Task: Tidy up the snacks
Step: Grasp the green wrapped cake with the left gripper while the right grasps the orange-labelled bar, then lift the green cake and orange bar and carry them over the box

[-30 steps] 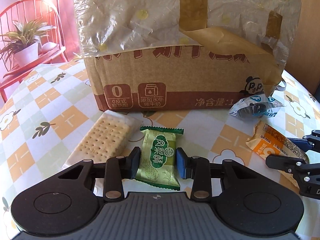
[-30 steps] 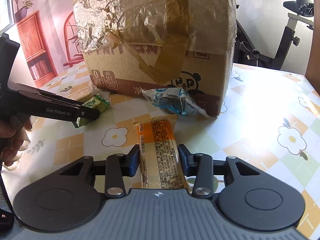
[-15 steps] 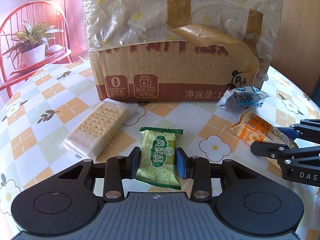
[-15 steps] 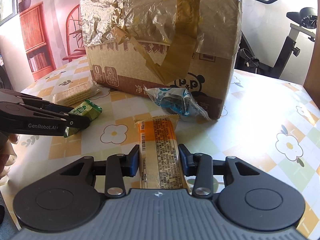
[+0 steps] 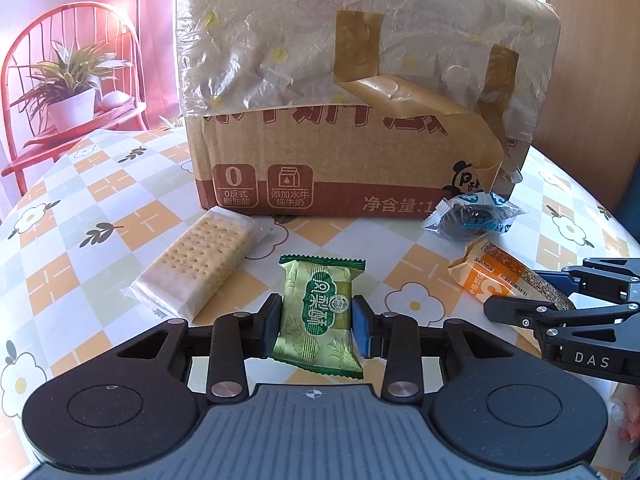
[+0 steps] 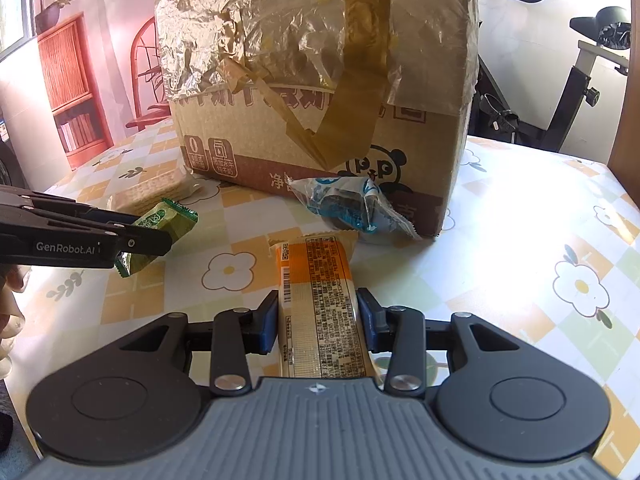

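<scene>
Two handheld grippers work over a round table covered in a checked, flower-printed cloth (image 5: pixel 100 216). The left gripper (image 5: pixel 316 326) is clamped on a green wrapped pastry (image 5: pixel 318 312), its blue pads pressing both sides of the packet; seen from the right wrist camera, the packet hangs clear of the cloth. The right gripper (image 6: pixel 318 322) is closed on a long orange snack bar (image 6: pixel 320 300), gripping it near one end while the far end points toward a cardboard box (image 5: pixel 320 168).

The box stands just behind, its upper half wrapped in crinkled plastic and brown tape. Its top is not visible, so whether it is open cannot be told. A clear-wrapped stack of crackers (image 5: pixel 200 268) lies near the box on the left, and a blue-wrapped dark cookie (image 5: pixel 474 218) rests against the box's front corner.

Both snacks appear ready to be carried somewhere. To do this well, keep the squeeze gentle, since the pastry likely crushes easily. Hold the bar level so it does not pivot in the pads. Keep the two grippers apart; they sit near each other.
</scene>
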